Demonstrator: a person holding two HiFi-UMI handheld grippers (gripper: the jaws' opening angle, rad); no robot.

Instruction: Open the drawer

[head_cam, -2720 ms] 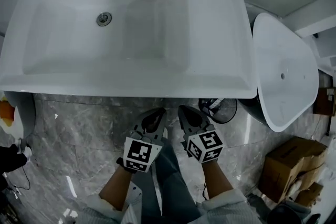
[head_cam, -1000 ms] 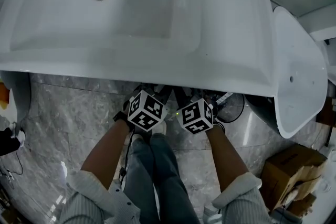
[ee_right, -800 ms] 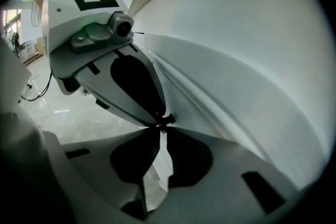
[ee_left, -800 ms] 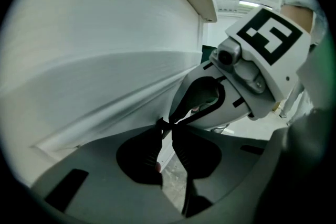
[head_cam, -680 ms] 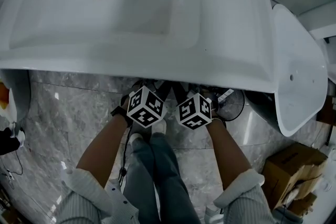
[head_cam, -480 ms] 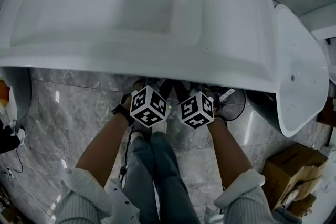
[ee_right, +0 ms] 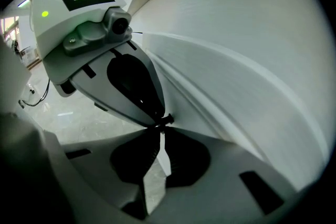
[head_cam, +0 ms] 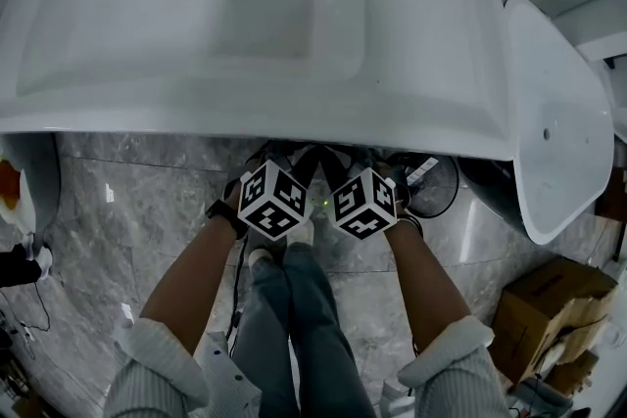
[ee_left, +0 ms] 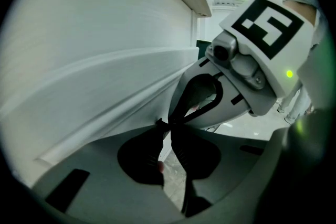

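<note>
Two grippers are tucked under the front edge of the sink [head_cam: 294, 44], so little is given away from the head view. The drawer [ee_left: 94, 65] is seen only from the gripper views, as a white front lying just ahead of the tips, with its ridge [ee_left: 100, 136] running sideways along the sink. The left gripper [ee_left: 166, 124] is pinched to a point right at that ridge, its jaws having just been closing. Nothing is clearly caught between them, and only floor [ee_left: 172, 186] is seen behind. The right gripper [ee_right: 159, 129] is clenched likewise, tip to tip with the left. Neither is nearer, so a straight pull back toward the legs [head_cam: 294, 328] is probably called for.
</note>
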